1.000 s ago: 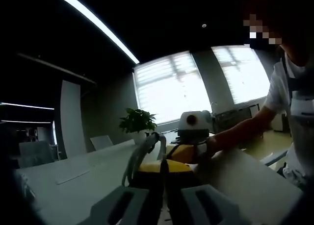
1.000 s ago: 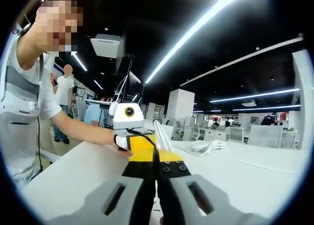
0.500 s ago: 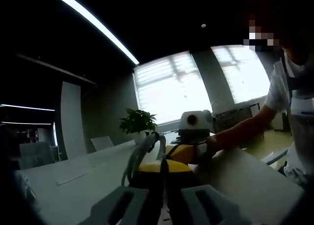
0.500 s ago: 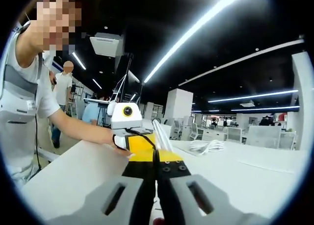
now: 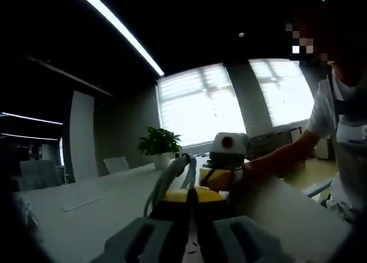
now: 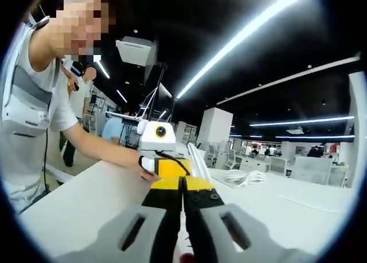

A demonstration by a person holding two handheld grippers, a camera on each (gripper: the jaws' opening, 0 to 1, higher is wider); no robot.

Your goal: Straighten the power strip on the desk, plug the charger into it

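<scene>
Power strip (image 6: 194,157): long white bar, lying on the white desk (image 6: 86,200), running lengthwise away between the two grippers; far end seen in the left gripper view (image 5: 172,174) as a pale curved bar. Socket face not discernible.

Charger cable (image 6: 243,177): white, loosely bundled, resting on the desk to the right of the power strip, apart from it.

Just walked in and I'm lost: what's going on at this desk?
A person holds a claw in each hand, low over a white desk, the two facing each other. The left claw and the right claw both look shut, each on an end of what seems to be a long white power strip lying between them. A coiled white cable rests on the desk beyond. No charger is plugged in that I can make out.
</scene>
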